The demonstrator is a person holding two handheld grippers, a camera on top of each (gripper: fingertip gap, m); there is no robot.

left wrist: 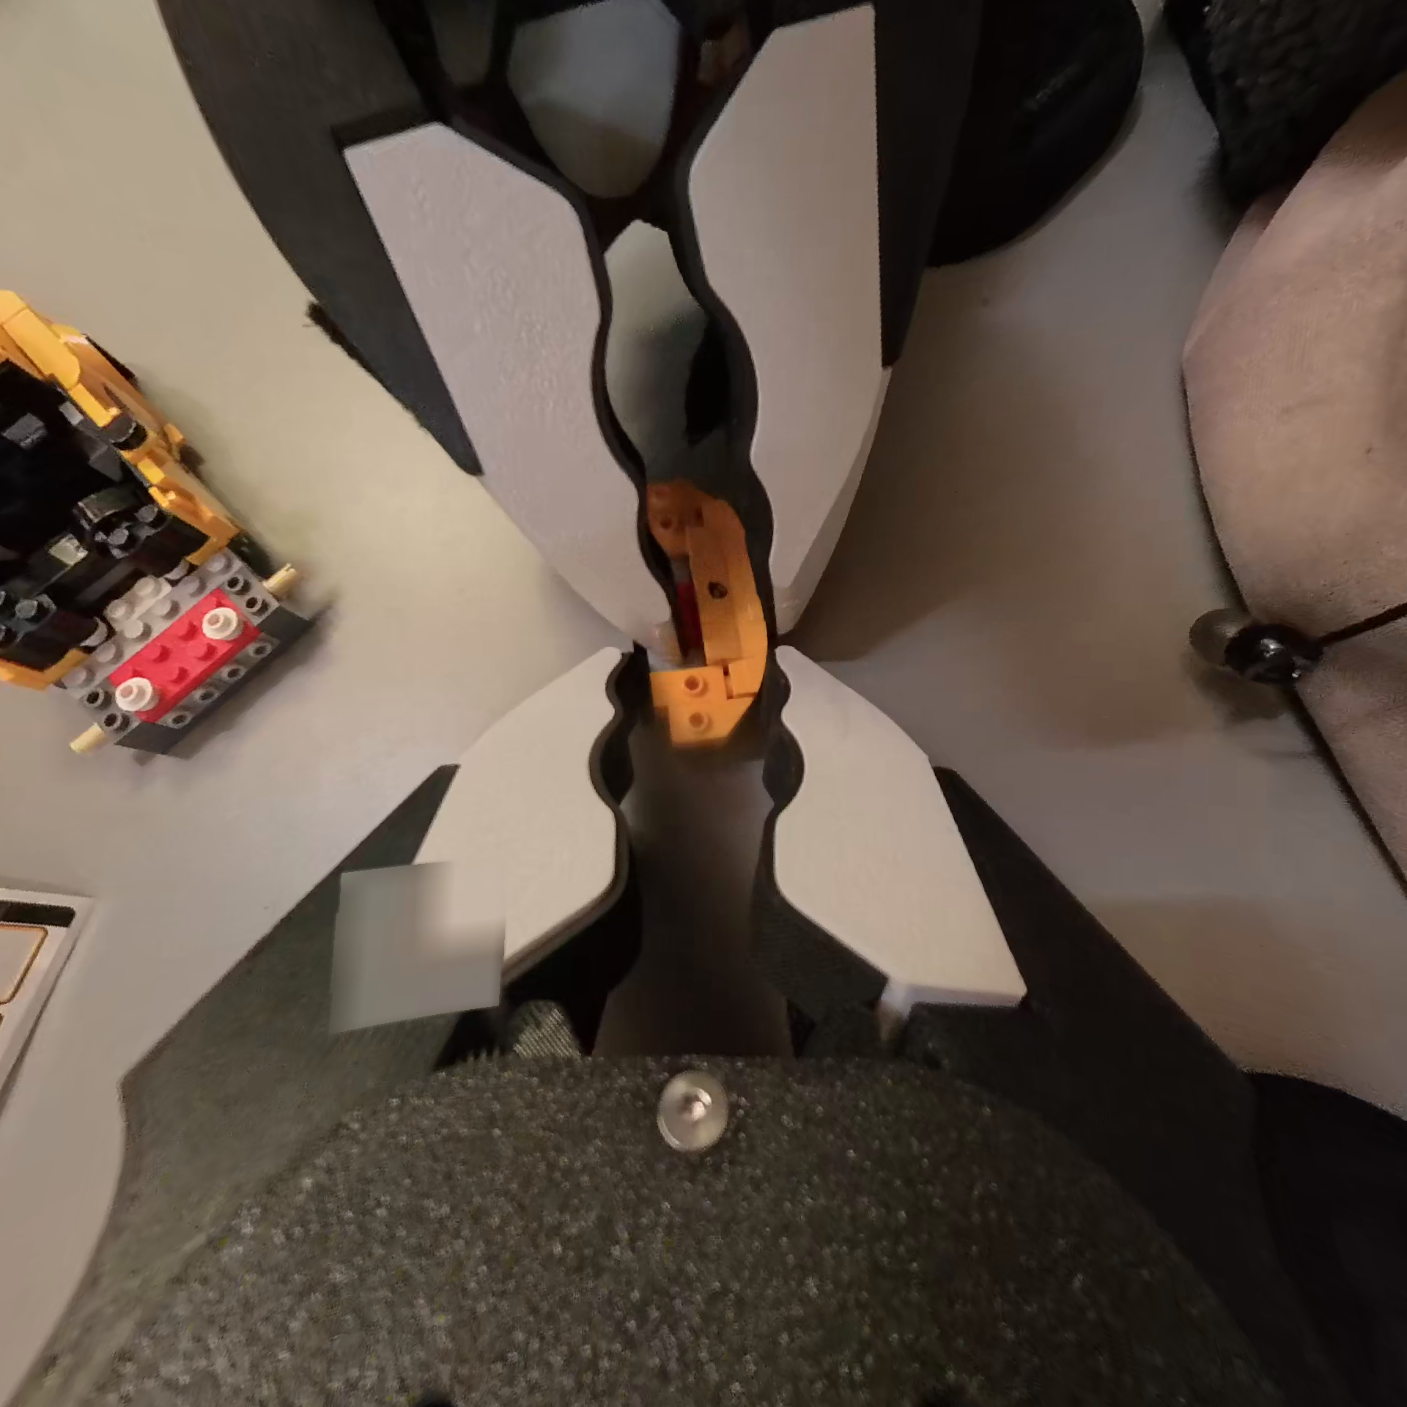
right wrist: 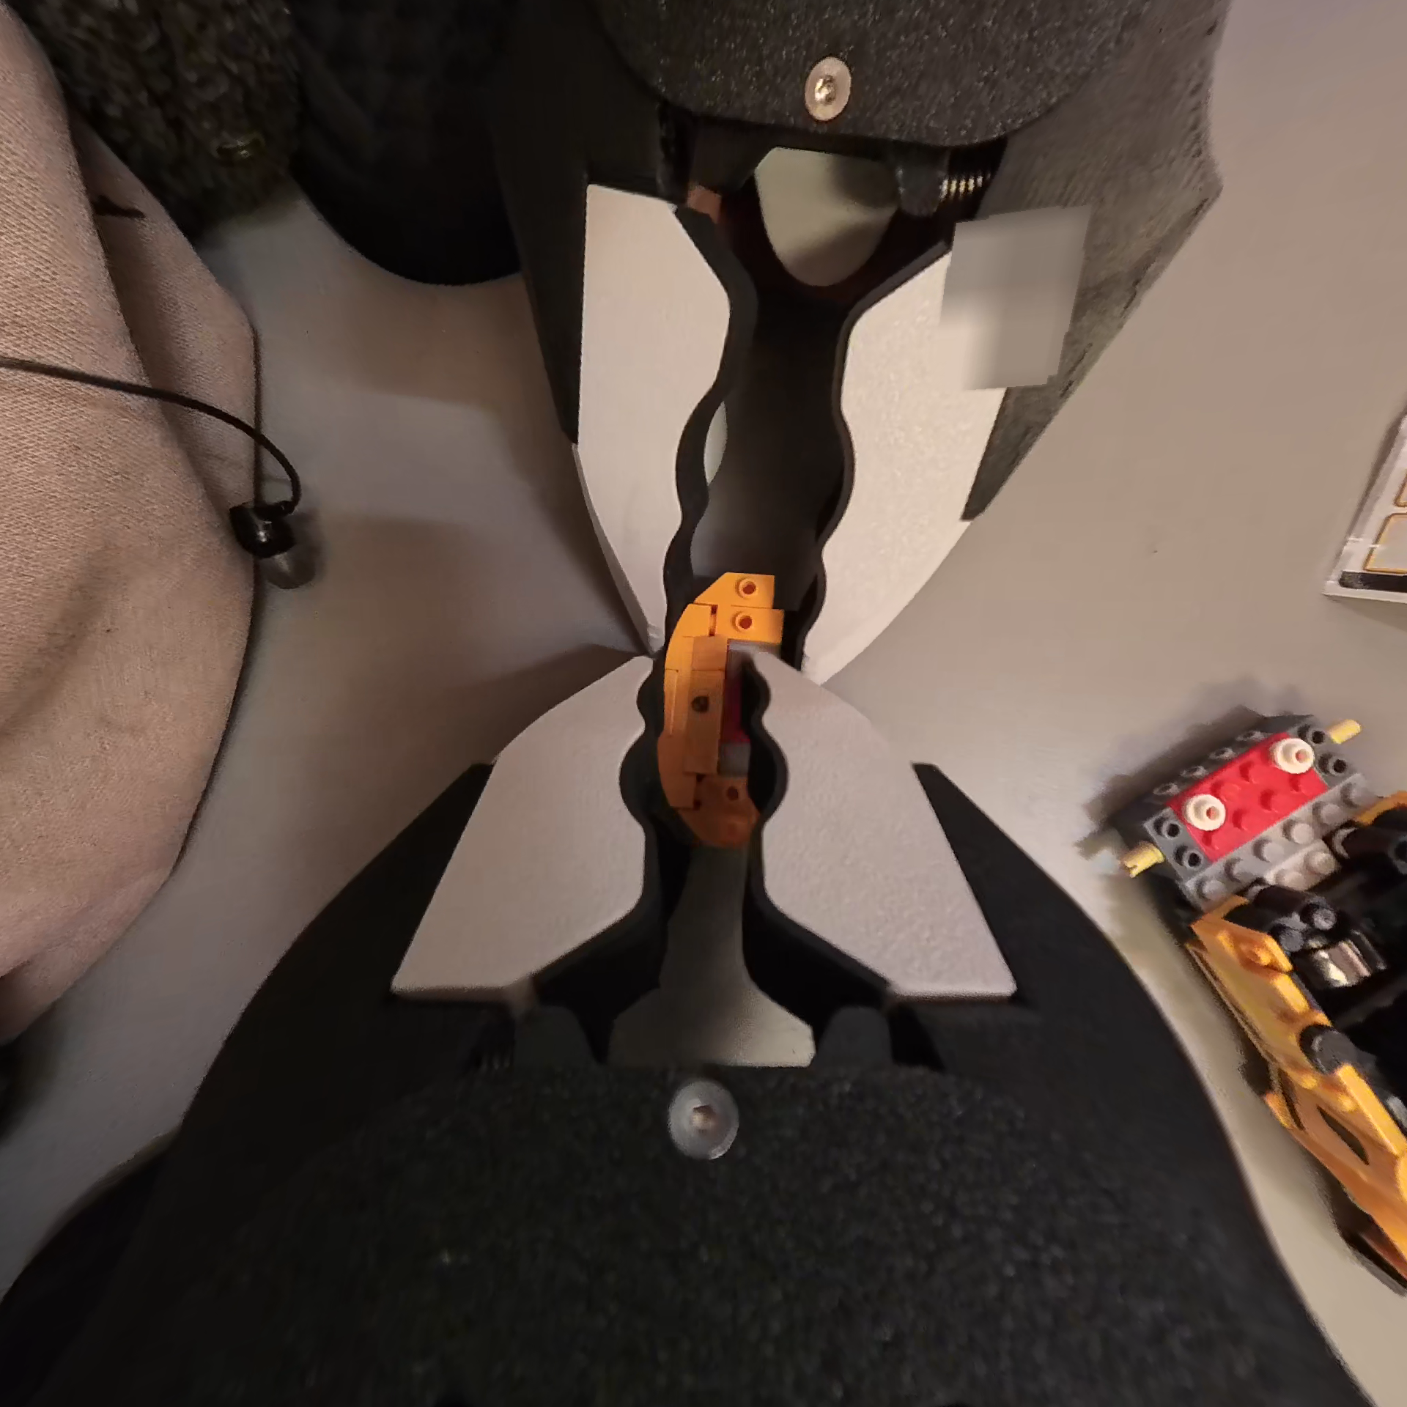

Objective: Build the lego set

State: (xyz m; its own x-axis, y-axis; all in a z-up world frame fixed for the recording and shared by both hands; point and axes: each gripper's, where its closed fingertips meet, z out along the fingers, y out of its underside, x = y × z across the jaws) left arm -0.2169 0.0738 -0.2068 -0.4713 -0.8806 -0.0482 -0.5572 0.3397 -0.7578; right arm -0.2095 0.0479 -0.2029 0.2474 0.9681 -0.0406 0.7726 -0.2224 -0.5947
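Note:
An orange curved lego sub-assembly (left wrist: 719,586) with a red and grey core is held between both grippers above the pale table (left wrist: 396,472). My left gripper (left wrist: 704,662) is shut on its squared orange end block (left wrist: 691,704). My right gripper (right wrist: 700,677) faces the left one tip to tip and is shut on the curved middle of the same sub-assembly (right wrist: 689,723). In the right wrist view the left gripper (right wrist: 727,647) comes in from the top. A partly built car (left wrist: 114,579) in orange, black and grey, with a red plate, lies on the table apart from both grippers; it also shows in the right wrist view (right wrist: 1287,860).
A beige garment (right wrist: 106,579) with a black drawstring and toggle (right wrist: 263,525) lies at the table's side. A dark fuzzy thing (right wrist: 160,91) sits beyond it. A printed sheet (right wrist: 1378,533) lies near the car. Less than 4 cm separates the two grippers' tips.

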